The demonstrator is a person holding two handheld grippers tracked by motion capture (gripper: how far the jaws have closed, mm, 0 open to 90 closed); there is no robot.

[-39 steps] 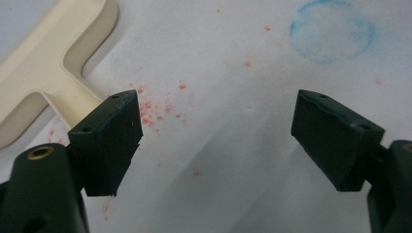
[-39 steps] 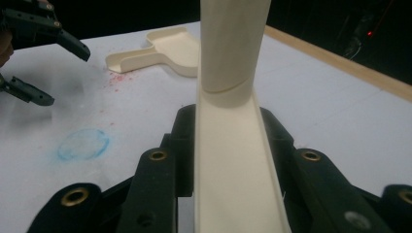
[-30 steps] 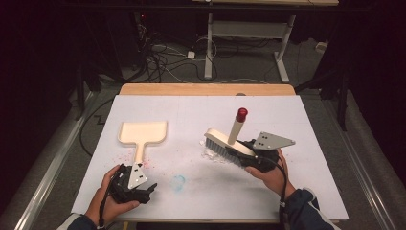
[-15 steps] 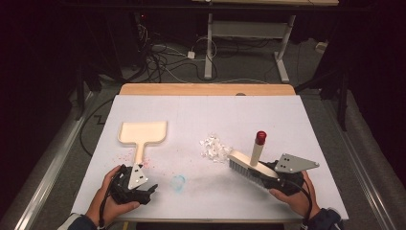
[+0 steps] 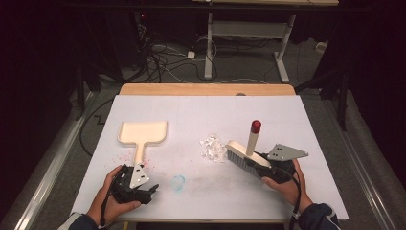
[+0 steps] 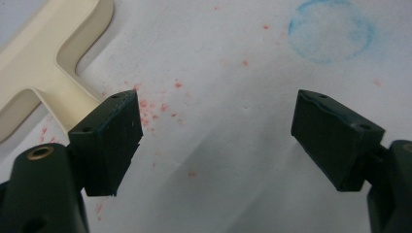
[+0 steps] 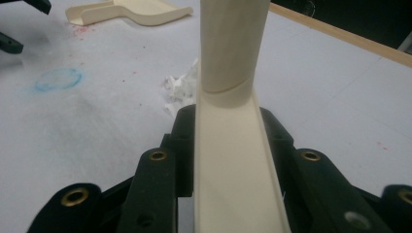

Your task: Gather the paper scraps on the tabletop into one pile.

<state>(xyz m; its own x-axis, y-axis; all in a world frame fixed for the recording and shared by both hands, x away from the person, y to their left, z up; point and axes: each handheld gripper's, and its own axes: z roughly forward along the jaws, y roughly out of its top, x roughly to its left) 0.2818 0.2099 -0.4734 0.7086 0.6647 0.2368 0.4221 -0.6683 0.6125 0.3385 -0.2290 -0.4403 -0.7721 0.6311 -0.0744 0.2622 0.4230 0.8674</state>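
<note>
Since the earlier high views, the right gripper (image 5: 268, 165) has been carrying the brush (image 5: 246, 158) from mid-table out toward the right edge and then back left, so its bristles are now sitting just right of the scrap pile (image 5: 213, 148); the left gripper (image 5: 139, 184) has been keeping its place.

Item 1, brush: cream body with an upright cream handle ending in a red cap (image 5: 256, 126). It is standing on the white table cover (image 5: 287, 115), bristle edge facing the scraps. In the right gripper view its cream back (image 7: 233, 165) is running up between the black jaws, which are clamping it from both sides.

Item 2, scrap pile: clear and white crumpled bits, lying near the table's middle, just beside the bristles; contact cannot be told.

Item 3, dustpan (image 5: 142, 134): cream, lying flat at the left, handle pointing toward the person, well apart from the scraps.

Item 4, left gripper: resting low on the cover below the dustpan handle, jaws spread wide with nothing between them; in the left gripper view the dustpan (image 6: 43, 63) is showing beside one jaw.

Item 5, marks: a blue ring (image 5: 177, 182) and red specks (image 6: 160, 104) are staining the cover.
</note>
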